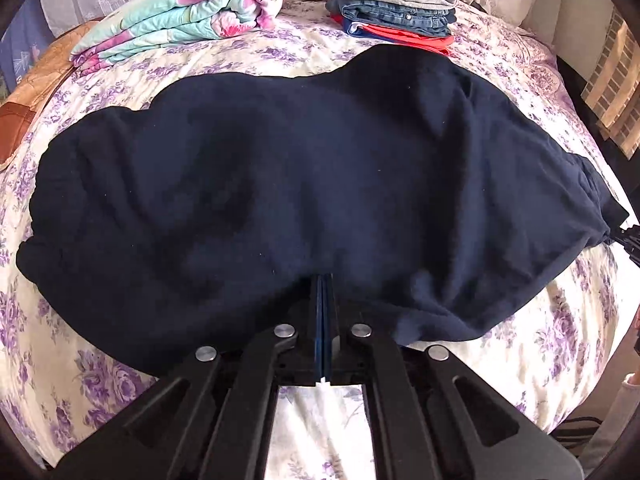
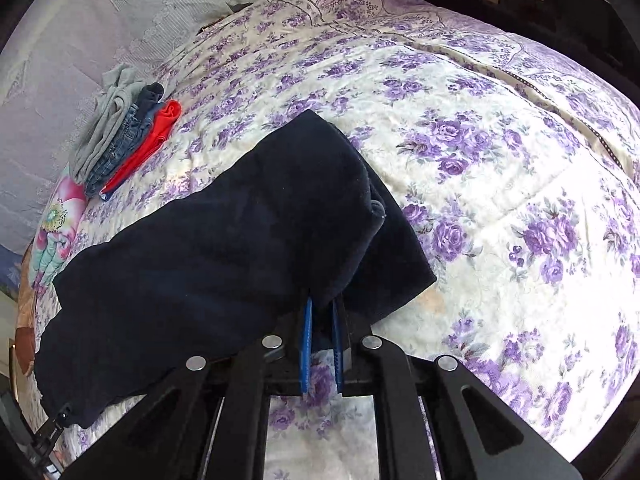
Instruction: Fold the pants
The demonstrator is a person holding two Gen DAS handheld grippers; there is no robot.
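Bed, floral coverlet in cream with purple roses. No brand, label or writing readable on anything in either view.

Left wrist view, left to right: brown patchwork piece at the far left edge; folded floral quilt in turquoise and pink at the head of the bed; beside it a stack of folded clothes (grey on top, denim in the middle, red-orange at the bottom). In front of both, the dark navy pants lie spread crosswise over the coverlet, rumpled, their far right rim touching the red garment.

Left gripper: jaws drawn nearly together, blue pads pinching the near edge of the pants at mid-length; cloth bunches up around the tips.

At the right edge of this view, the right gripper shows only as a dark tip at the pants' right end.

Right wrist view: the stack sits at upper left, the quilt below it, the pants run diagonally from lower left to centre. Right gripper: jaws narrow, with a small gap between the blue pads, closed on a fold of the pants hanging over the tips. Open coverlet fills the right side.
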